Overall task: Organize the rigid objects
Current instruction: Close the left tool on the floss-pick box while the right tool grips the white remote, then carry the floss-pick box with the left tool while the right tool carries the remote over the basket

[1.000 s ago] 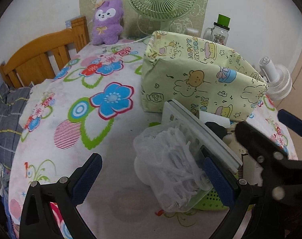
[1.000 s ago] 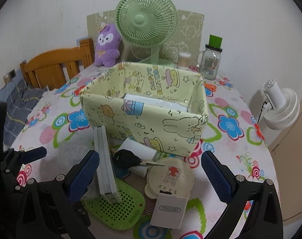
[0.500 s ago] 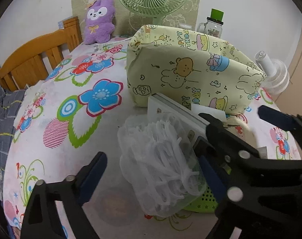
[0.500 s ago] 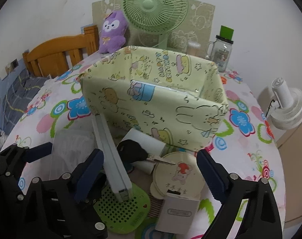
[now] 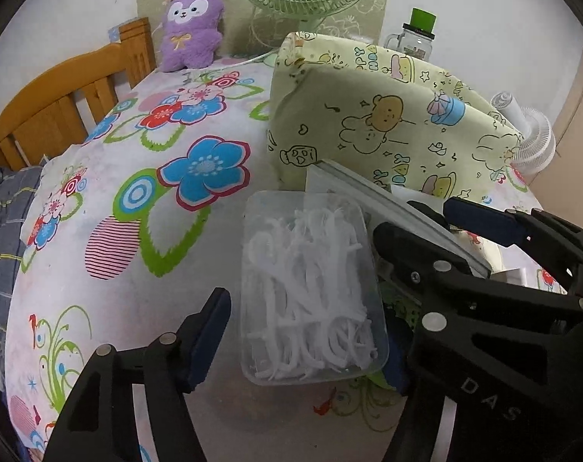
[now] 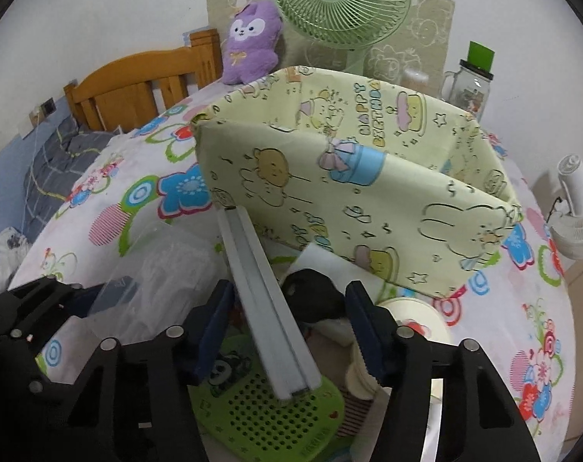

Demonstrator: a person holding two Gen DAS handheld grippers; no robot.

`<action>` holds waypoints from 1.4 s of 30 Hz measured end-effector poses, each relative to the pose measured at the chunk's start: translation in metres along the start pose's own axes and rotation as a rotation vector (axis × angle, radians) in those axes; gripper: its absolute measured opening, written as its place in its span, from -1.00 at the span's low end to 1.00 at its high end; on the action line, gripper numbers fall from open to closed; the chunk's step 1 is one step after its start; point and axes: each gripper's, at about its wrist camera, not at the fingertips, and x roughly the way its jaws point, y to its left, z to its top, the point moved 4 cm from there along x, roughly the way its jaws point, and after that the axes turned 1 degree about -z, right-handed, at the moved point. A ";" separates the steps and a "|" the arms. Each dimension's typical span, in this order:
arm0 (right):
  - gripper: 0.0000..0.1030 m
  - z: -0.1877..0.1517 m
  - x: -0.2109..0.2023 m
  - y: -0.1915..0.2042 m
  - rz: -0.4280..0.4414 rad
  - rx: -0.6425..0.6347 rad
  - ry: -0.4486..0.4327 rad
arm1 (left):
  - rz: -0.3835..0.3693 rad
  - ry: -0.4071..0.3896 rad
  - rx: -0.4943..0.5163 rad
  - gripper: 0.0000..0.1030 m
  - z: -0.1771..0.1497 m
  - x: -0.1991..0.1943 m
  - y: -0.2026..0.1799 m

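Observation:
A clear plastic box of white floss picks [image 5: 310,288] lies on the flowered tablecloth between the open fingers of my left gripper [image 5: 303,342]; whether the pads touch it is unclear. A flat white case [image 6: 264,300] stands on edge, leaning against the yellow cartoon storage box [image 6: 353,192]. My right gripper [image 6: 287,331] is open with its fingers on either side of the case, not touching it. The right gripper also shows in the left wrist view [image 5: 430,223]. The case rests on a green perforated tray [image 6: 268,415].
A black key fob [image 6: 310,296], a round cream tin [image 6: 410,327] and a white packet lie by the storage box. A green fan [image 6: 341,0], a purple plush [image 6: 249,38], a glass jar [image 6: 472,84] stand behind. A white fan [image 6: 576,215] is right, a wooden chair [image 6: 137,84] left.
Both grippers moved forward and down. The left now straddles the floss box, which lies flatter. The right has narrowed around the white case.

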 end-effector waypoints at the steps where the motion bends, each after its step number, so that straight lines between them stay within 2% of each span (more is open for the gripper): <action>1: 0.19 0.001 0.001 0.000 0.000 -0.002 0.001 | 0.002 -0.002 0.002 0.42 0.001 0.001 0.000; 5: 0.08 0.002 0.001 0.003 0.007 -0.005 0.004 | 0.024 -0.018 0.024 0.44 0.004 0.003 0.000; 6: 0.04 0.002 0.001 0.004 0.014 -0.008 0.003 | 0.021 -0.022 0.029 0.40 0.004 0.003 -0.001; 7: -0.04 0.002 0.000 0.006 0.019 -0.010 0.003 | 0.010 -0.023 0.032 0.23 0.004 0.003 -0.002; 8: -0.16 0.002 0.000 0.007 0.028 -0.011 0.003 | 0.004 -0.022 0.034 0.19 0.004 0.003 -0.003; 10: -0.32 0.002 -0.001 0.008 0.055 -0.007 0.006 | -0.004 -0.026 0.031 0.19 0.005 0.002 -0.004; 17: -0.51 -0.001 -0.006 0.009 0.112 0.017 0.022 | -0.006 -0.034 0.036 0.18 0.004 -0.004 -0.008; 33: -0.54 -0.011 -0.038 0.007 0.107 0.027 -0.019 | -0.005 -0.082 0.057 0.18 -0.004 -0.030 -0.024; 42: -0.54 -0.013 -0.066 -0.002 0.070 0.041 -0.070 | -0.012 -0.127 0.083 0.18 -0.001 -0.048 -0.037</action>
